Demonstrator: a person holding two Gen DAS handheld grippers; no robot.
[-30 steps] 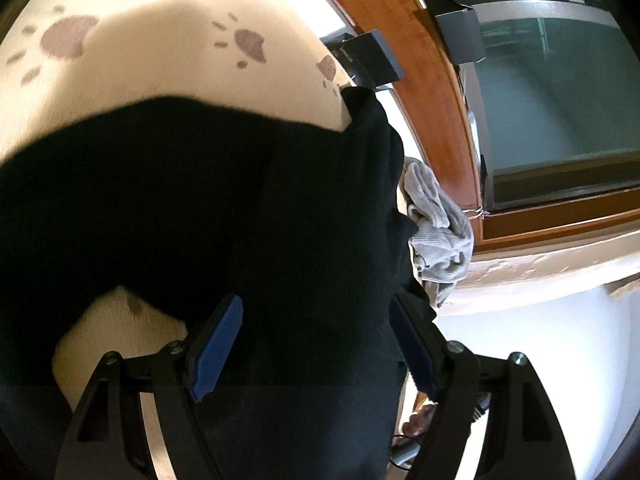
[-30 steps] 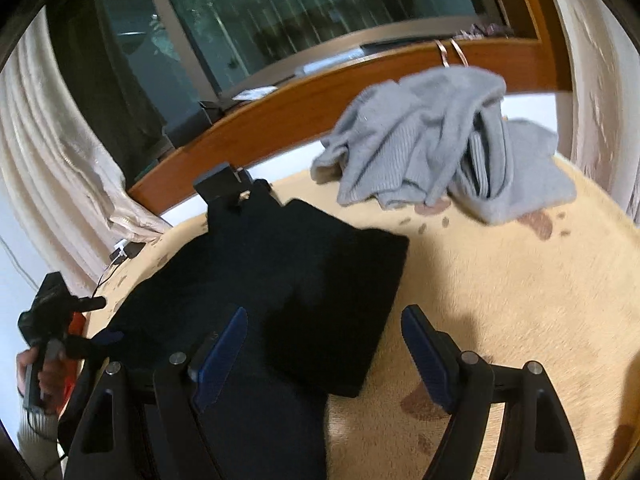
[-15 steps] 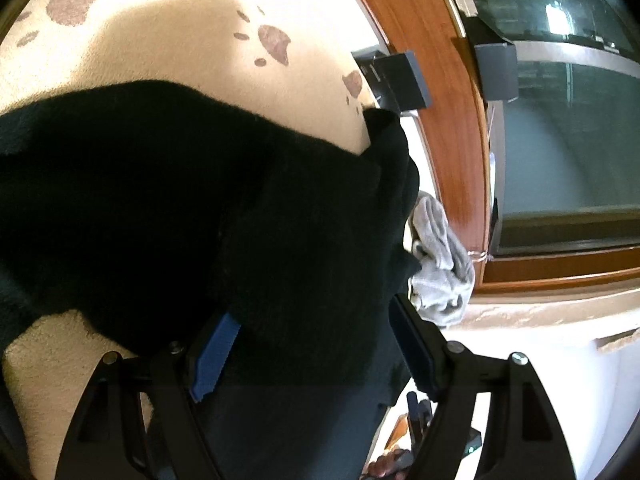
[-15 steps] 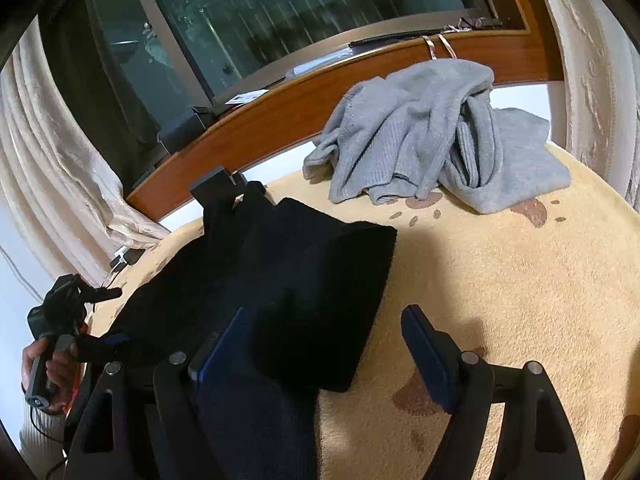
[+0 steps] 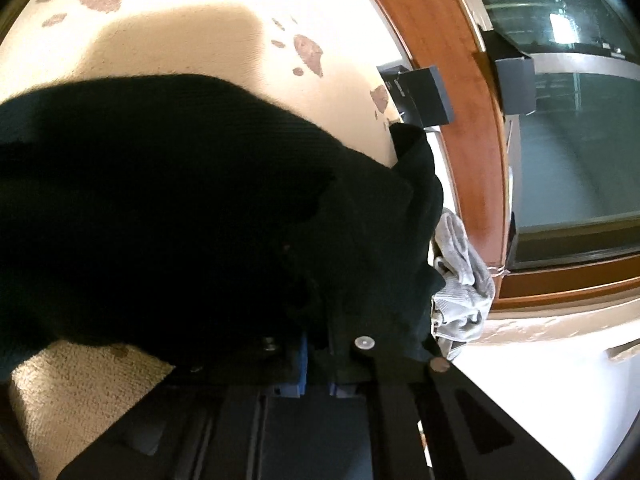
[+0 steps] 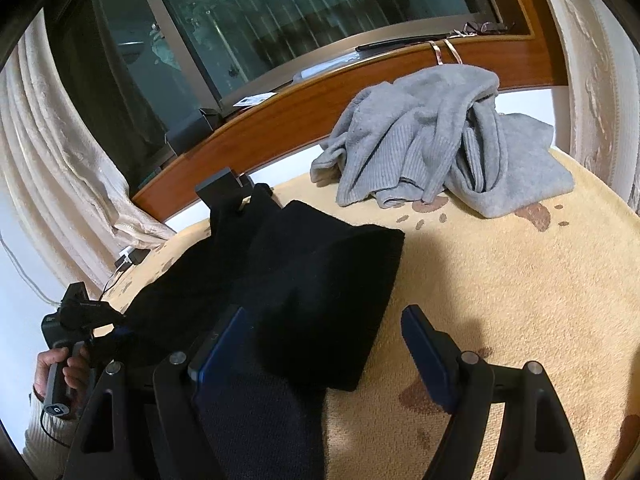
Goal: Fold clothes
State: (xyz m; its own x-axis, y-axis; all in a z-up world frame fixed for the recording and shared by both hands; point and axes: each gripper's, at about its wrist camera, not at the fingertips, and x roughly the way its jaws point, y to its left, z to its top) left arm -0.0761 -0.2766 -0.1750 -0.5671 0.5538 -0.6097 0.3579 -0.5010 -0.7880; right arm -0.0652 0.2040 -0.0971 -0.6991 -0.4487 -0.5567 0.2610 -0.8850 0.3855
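Observation:
A black knitted garment (image 5: 180, 220) lies partly folded on the cream paw-print blanket (image 5: 180, 48). My left gripper (image 5: 316, 360) is shut on its near edge, and the dark cloth bunches over the blue pads. In the right wrist view the same garment (image 6: 320, 280) spreads from the left to the middle. My right gripper (image 6: 324, 316) stands open over its folded corner. The cloth covers the left finger's inner side and stays clear of the right finger (image 6: 424, 344). A hand (image 6: 60, 364) holds the left gripper's handle at the far left.
A crumpled grey sweater (image 6: 432, 140) lies at the back right of the blanket (image 6: 500, 280), against the wooden sill (image 6: 304, 116). A small black box (image 6: 222, 192) stands at the garment's far end. A curtain (image 6: 60, 184) and a plug (image 6: 128, 258) are on the left.
The left gripper's jaws have closed on the black garment's edge, and it has sunk a little toward the cloth. The right gripper has kept still and open.

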